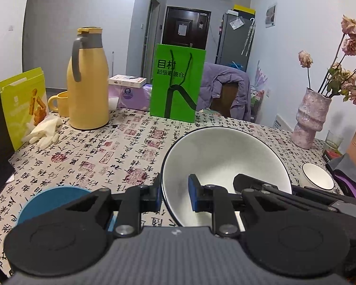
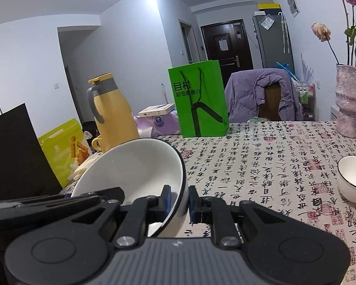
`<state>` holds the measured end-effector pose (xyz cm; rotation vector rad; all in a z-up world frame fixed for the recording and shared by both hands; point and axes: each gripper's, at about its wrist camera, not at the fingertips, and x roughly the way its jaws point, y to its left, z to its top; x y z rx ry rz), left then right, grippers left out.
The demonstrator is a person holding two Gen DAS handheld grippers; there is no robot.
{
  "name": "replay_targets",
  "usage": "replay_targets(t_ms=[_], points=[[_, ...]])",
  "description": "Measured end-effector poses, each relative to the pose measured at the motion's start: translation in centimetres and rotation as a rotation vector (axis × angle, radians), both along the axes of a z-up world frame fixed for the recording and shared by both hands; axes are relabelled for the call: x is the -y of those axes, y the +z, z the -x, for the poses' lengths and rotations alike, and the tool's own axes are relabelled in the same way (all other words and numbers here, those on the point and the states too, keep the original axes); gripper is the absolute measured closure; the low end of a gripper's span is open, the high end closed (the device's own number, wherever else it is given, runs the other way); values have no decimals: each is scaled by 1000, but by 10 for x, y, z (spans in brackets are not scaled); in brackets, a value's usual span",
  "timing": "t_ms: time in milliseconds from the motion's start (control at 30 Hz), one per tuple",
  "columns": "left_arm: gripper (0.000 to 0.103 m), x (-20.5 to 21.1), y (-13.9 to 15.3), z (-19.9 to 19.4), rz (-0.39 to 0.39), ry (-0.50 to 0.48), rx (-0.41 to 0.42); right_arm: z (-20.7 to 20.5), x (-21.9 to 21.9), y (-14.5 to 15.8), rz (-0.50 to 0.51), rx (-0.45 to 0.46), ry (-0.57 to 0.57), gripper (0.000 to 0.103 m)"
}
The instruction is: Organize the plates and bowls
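Two grippers clamp one large white bowl (image 1: 225, 166) by opposite sides of its dark rim: the left gripper (image 1: 174, 196) has one pad inside and one outside the wall, and the right gripper (image 2: 180, 201) bites the same way. The bowl is tilted, and each gripper's body hides its base, so I cannot tell if it touches the tablecloth (image 1: 106, 152). Left of the bowl, a blue plate (image 1: 52, 201) lies half covered by the left gripper. Right of the bowl sits a small white bowl (image 2: 353, 178), cut off at the right wrist view's edge. The cloth is printed with black calligraphy and red seals. Beyond the bowl stands a green paper bag (image 1: 178, 83) reading "目村"; its smaller line is hard to read. Far left of the bowl stands a yellow thermos (image 1: 87, 80), far right a pink vase (image 1: 311, 116) of dried roses. Behind the bag are a jacket-draped chair (image 2: 263, 95) and a dark door (image 2: 225, 45).
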<state>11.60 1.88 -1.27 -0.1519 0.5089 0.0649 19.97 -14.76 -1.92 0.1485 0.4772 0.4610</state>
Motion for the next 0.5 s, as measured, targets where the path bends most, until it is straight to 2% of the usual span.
replay_targets(t_ms=[500], points=[[82,-31,0,10,29,27,9,7,-29,0,16,-5,33,88]])
